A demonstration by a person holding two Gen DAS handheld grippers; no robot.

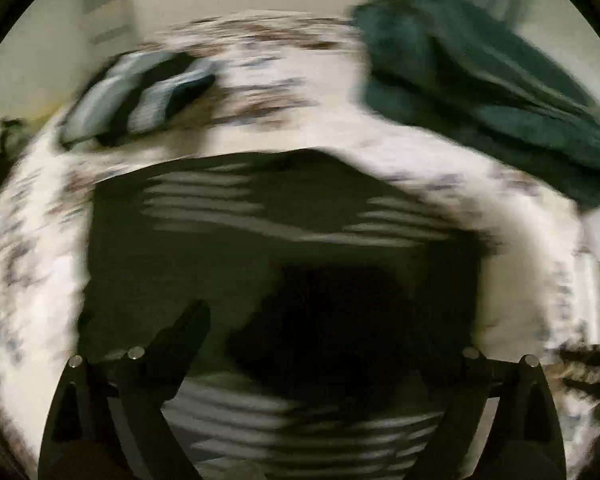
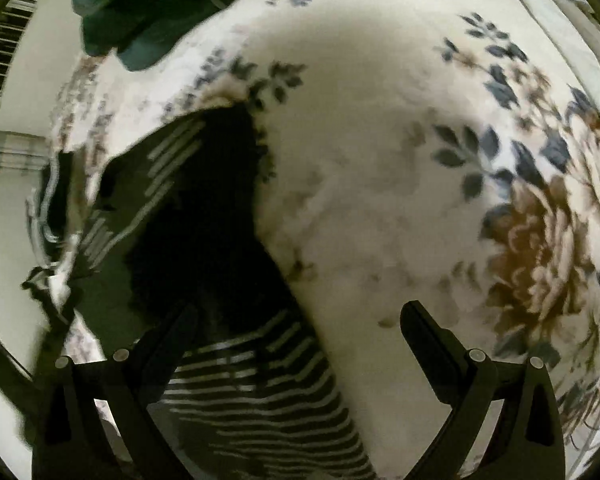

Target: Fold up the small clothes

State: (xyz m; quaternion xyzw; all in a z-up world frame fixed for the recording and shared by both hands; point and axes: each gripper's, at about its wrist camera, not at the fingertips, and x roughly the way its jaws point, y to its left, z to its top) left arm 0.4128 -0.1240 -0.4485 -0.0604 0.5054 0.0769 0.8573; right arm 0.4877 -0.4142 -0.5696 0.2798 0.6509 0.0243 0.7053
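garment (image 1: 284, 216): dark striped, spread on floral blanket (image 2: 380, 184), directly ahead of left gripper (image 1: 320, 344), down-left of right gripper (image 2: 300, 332) | long axis: blurred, cannot tell | left gripper nearer | both grippers spread apart, gripping nothing

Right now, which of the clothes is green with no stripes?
The dark green garment bunched at the bed's far right; the others are black with pale stripes.
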